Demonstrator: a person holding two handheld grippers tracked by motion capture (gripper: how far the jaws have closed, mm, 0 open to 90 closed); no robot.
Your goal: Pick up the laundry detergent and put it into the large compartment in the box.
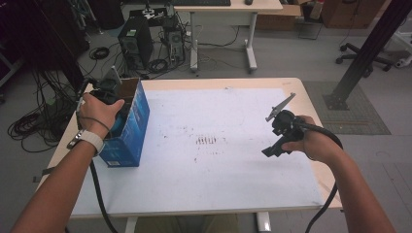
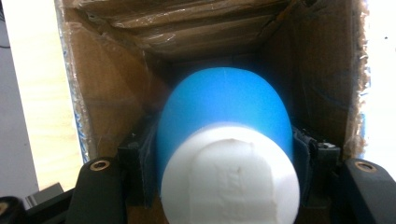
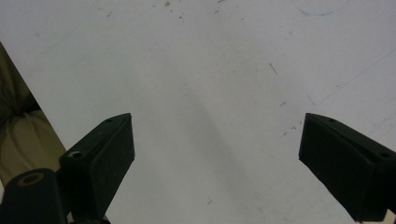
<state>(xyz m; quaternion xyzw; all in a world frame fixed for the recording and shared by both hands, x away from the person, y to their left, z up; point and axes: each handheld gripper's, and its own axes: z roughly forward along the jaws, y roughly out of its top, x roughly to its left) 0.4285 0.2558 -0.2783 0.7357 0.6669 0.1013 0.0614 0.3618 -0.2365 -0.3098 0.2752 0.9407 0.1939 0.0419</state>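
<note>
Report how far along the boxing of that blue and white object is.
Done: the left gripper has the blue and white object clamped and inside the open cardboard box. In hand: lowering it. Left: releasing it. The right gripper hangs open over the white table.

The person's forearms are bare of sleeves, a white watch band [image 1: 86, 139] circling the left wrist beside the blue box [image 1: 127, 127], and each black gripper (flat rectangular jaws, round screw holes) trails a black cable [image 1: 98, 194].
</note>
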